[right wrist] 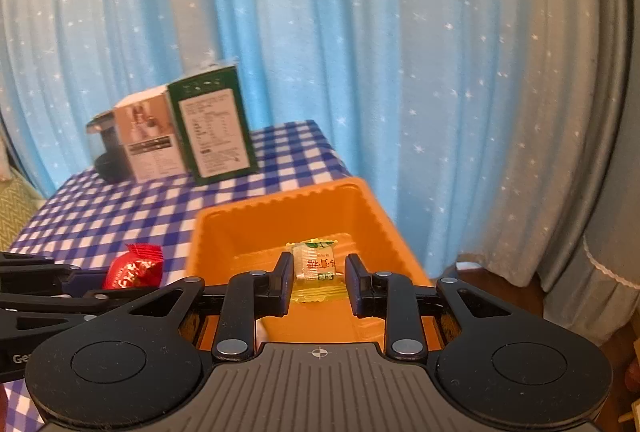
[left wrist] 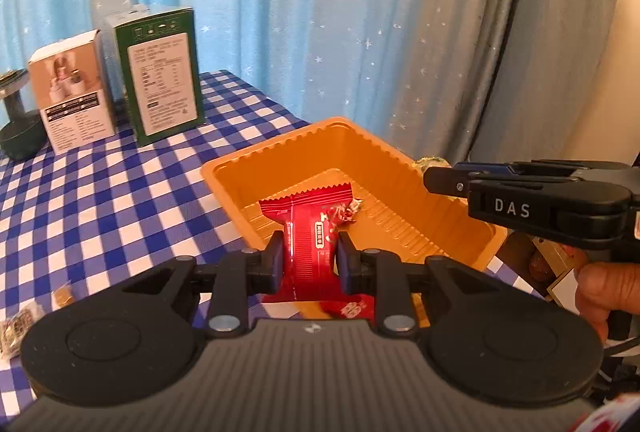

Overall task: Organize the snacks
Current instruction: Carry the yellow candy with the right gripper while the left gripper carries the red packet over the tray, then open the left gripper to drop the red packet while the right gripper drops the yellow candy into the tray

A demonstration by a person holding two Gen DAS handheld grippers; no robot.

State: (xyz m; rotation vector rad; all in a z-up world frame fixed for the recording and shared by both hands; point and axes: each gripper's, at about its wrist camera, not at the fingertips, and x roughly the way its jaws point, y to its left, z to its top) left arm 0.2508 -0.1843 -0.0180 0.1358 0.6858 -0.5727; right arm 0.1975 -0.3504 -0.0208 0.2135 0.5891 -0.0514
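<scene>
The left tongs (left wrist: 308, 258) are clenched on a red snack packet (left wrist: 310, 232), squeezing it at its middle so that the crimped top edge fans out above the pads and the lower end bulges out beneath them. The packet hangs at the near wall of an orange plastic tray (left wrist: 280, 152) that stands on a table covered with a blue and white checked cloth (left wrist: 100, 200). In the right wrist view the right tongs (right wrist: 318, 282) are spread apart over the same tray, and a small yellow and green wrapped sweet (right wrist: 314, 264) sits between the two fingers, touching neither of them; whether it lies on the tray floor or hangs free cannot be told. From the left view the right tongs reach in from the right side above the tray's far right rim, held by a hand (left wrist: 604, 292). At the back left of the table a green box (left wrist: 162, 80) and a white and tan box (left wrist: 72, 92) stand upright side by side, with a dark round stand (left wrist: 20, 124) just left of them. A few small wrapped sweets (left wrist: 18, 324) lie on the cloth near the left edge. A blue curtain with white stars (left wrist: 320, 12) hangs behind the table.
</scene>
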